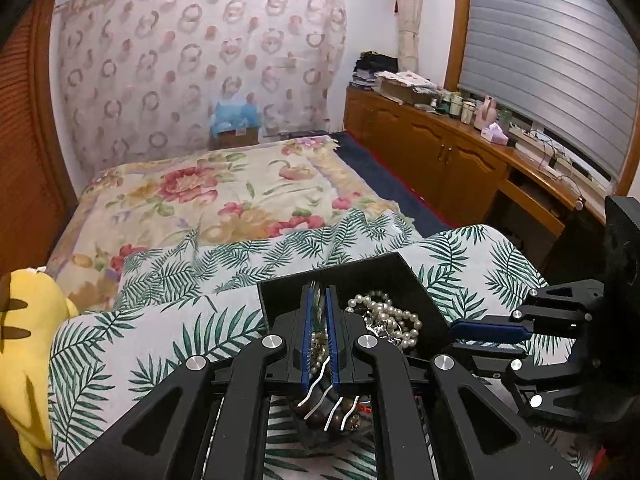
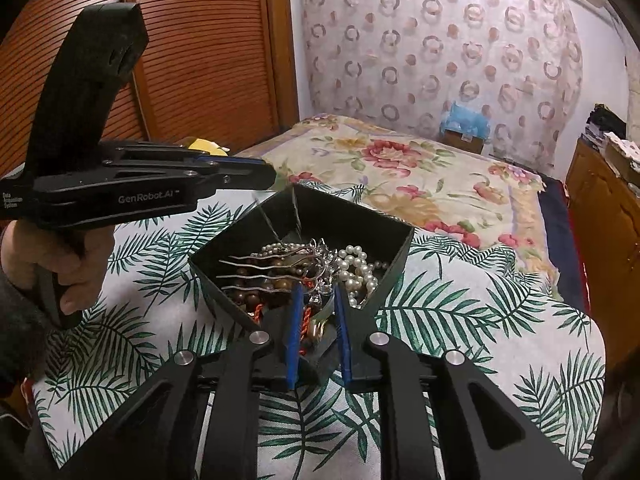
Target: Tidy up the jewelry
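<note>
The left tongs (image 1: 320,312) are pressed nearly shut, something thin and indistinct pinched between the blue pads, above the black box (image 2: 394,240) of jewelry on the palm-print bed cover (image 2: 480,320). The right tongs (image 2: 318,300) stand slightly parted at the box's near corner, over a silver ornament (image 2: 324,258), holding nothing.

You are looking at a bed with a flowery blanket (image 1: 224,196) lying across it. A white cloth with green leaves (image 2: 460,320) is covering the near part. A yellow plush toy (image 1: 28,320) is sitting at the left edge. A pink curtain with ring shapes (image 1: 192,52) is hanging behind the bed. A cardboard box with blue stuff on top (image 1: 236,128) is sitting below it. A long wooden cabinet (image 1: 440,152) is standing on the right, carrying bottles and papers. A grey shutter (image 1: 552,56) is covering the window.
</note>
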Available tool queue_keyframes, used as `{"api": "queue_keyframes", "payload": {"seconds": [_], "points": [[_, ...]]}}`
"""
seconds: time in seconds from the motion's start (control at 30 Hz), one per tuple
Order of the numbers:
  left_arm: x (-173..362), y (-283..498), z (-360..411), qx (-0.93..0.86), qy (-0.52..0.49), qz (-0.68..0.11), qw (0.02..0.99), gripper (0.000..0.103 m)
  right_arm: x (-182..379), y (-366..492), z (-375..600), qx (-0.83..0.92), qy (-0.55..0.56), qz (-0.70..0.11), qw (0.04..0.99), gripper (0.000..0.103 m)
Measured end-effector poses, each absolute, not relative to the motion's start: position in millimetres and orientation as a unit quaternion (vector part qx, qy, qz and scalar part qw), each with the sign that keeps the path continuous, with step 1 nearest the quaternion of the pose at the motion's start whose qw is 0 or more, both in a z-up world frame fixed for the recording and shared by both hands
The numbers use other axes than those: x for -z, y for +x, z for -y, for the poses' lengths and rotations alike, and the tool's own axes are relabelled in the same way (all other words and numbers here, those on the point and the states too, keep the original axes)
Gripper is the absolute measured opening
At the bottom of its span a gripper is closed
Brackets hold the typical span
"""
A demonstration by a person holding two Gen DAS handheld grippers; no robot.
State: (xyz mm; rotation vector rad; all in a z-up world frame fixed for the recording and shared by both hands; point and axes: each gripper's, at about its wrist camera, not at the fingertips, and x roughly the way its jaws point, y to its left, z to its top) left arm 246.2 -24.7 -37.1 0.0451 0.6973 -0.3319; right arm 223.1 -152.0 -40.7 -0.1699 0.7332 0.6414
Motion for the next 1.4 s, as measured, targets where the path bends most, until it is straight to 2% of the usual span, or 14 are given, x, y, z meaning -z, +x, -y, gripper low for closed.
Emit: {"api": "queue_keyframes", "payload": {"seconds": [0.17, 0.23, 0.3, 0.33, 0.47, 0.5, 0.53, 0.57, 0.67, 0.7, 0.77, 0.87, 0.97, 1.4], "points": [[36.2, 235.6, 23.0, 0.150, 0.021, -0.342, 0.927, 0.011, 34.4, 215.6, 156.4, -0.298, -0.078, -0.346, 0.886, 0.018], [33.9, 229.0, 22.7, 0.144, 0.022, -0.339, 0.930, 0.030, 32.2, 208.8, 158.9, -0.292, -0.082, -0.342, 0.890, 0.018], [30.9, 220.1, 22.2, 0.137, 0.023, -0.335, 0.932, 0.038, 29.4, 202.9, 161.5, -0.287, -0.081, -0.340, 0.892, 0.018], [30.5, 216.5, 22.4, 0.133, 0.023, -0.336, 0.932, 0.050, 28.2, 199.3, 162.8, -0.284, -0.081, -0.338, 0.894, 0.018], [25.7, 194.4, 19.8, 0.117, 0.022, -0.327, 0.937, 0.071, 21.4, 181.4, 169.6, -0.269, -0.068, -0.327, 0.903, 0.019], [24.5, 188.0, 19.1, 0.112, 0.021, -0.325, 0.939, 0.081, 19.6, 178.2, 171.5, -0.266, -0.065, -0.325, 0.905, 0.023], [23.7, 183.5, 18.6, 0.108, 0.021, -0.323, 0.940, 0.088, 18.4, 174.3, 172.7, -0.261, -0.061, -0.322, 0.908, 0.035], [22.7, 175.9, 18.0, 0.103, 0.022, -0.320, 0.942, 0.089, 16.6, 169.2, 174.5, -0.255, -0.056, -0.318, 0.912, 0.047], [20.8, 156.0, 14.8, 0.090, 0.017, -0.314, 0.945, 0.095, 8.3, 152.9, 182.1, -0.227, -0.038, -0.300, 0.926, 0.062], [20.3, 147.9, 14.1, 0.086, 0.014, -0.311, 0.946, 0.095, 6.5, 150.1, 183.9, -0.219, -0.034, -0.298, 0.929, 0.066], [20.1, 137.4, 12.2, 0.076, 0.015, -0.311, 0.947, 0.095, 1.9, 138.7, 188.9, -0.200, -0.024, -0.286, 0.937, 0.081], [20.2, 118.1, 10.9, 0.058, 0.021, -0.307, 0.950, 0.095, -4.4, 123.5, 196.0, -0.183, -0.013, -0.270, 0.945, 0.095], [18.5, 105.1, 10.2, 0.052, 0.022, -0.301, 0.952, 0.095, -8.6, 112.8, 200.7, -0.175, -0.007, -0.259, 0.950, 0.100], [6.6, 75.9, 11.1, 0.042, 0.026, -0.282, 0.958, 0.095, -16.7, 89.0, 214.1, -0.161, 0.015, -0.239, 0.957, 0.100]]}}
